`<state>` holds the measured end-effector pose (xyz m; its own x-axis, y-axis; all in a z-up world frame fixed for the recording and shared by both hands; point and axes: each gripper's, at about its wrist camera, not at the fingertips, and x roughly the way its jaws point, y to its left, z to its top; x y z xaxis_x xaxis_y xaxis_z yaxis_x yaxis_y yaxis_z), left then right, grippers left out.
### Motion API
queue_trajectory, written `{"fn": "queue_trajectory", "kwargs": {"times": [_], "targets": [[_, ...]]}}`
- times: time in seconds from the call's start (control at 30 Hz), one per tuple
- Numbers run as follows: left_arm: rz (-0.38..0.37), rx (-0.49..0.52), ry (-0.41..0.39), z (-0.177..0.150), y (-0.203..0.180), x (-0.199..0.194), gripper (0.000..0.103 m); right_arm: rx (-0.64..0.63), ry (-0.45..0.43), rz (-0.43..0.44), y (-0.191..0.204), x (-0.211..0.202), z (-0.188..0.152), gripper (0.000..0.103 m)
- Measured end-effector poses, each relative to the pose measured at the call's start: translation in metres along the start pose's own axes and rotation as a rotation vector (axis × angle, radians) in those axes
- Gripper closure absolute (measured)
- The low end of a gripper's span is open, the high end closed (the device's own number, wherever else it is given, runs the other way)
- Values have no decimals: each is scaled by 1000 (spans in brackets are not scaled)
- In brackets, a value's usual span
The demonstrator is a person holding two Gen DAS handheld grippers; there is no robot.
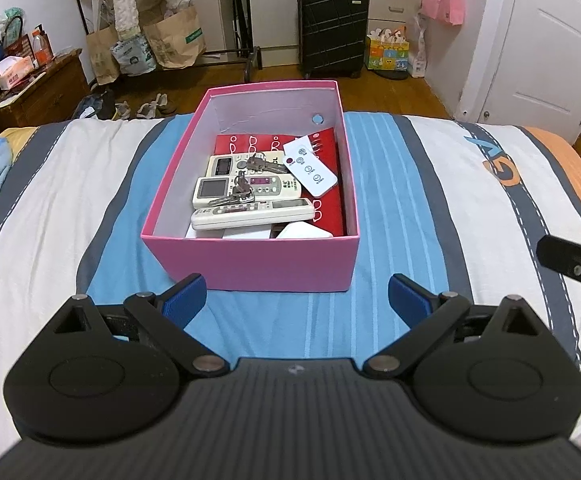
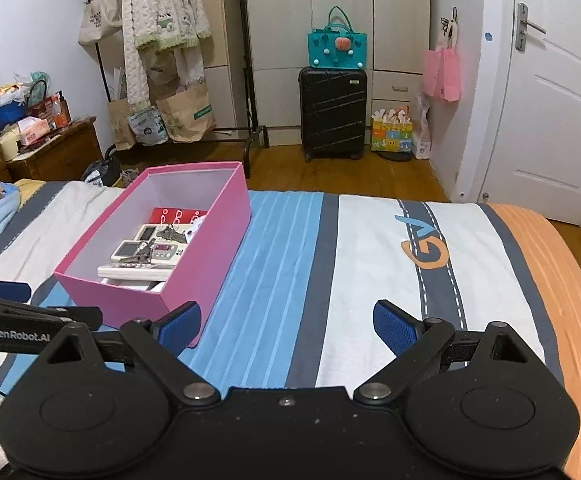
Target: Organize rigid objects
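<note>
my left gripper (image 1: 296,300) is spread wide, its blue pads (image 1: 182,300) far apart with nothing between them and nothing touching them. it hangs low over the bed, pointing straight at the near wall of the pink box (image 1: 258,264), which sits just ahead of the fingertips on the blue band of the striped bedspread (image 1: 370,184). my right gripper (image 2: 288,326) is spread just as wide and also holds nothing; its left pad (image 2: 180,326) lies close to the near corner of the box, though i cannot tell whether they touch, while the other pad hangs over the white and grey stripes. the right one is held level, aimed across the bed with the box off to its left, and its black linkage pokes into the right edge of the left wrist view.

the box is open-topped, white inside, standing square on the bed. in it lies a red booklet (image 1: 330,200) flat on the bottom, with three cream remotes (image 1: 250,214) stacked side by side across it, a smaller white remote (image 1: 310,170) tilted over toward the right wall, and bunches of keys (image 1: 236,194) resting on top of the remotes. something white sits at the near wall, partly hidden by the rim.

beyond the bed stands a black suitcase (image 2: 332,114) with a teal bag (image 2: 336,48) on top, and a white door (image 2: 562,112) to the right.
</note>
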<state>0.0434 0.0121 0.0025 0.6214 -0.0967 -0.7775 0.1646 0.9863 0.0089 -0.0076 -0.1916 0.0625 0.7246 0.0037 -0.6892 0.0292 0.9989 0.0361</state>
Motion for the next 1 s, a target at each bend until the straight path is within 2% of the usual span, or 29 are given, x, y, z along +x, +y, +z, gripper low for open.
{"fn": "queue_trajectory", "kwargs": {"times": [0.27, 1.0], "targets": [[3, 5, 3, -2, 0, 1, 4, -16, 2, -39, 3, -1, 0, 8], [32, 37, 30, -4, -2, 4, 4, -44, -7, -79, 8, -4, 1, 8]]}}
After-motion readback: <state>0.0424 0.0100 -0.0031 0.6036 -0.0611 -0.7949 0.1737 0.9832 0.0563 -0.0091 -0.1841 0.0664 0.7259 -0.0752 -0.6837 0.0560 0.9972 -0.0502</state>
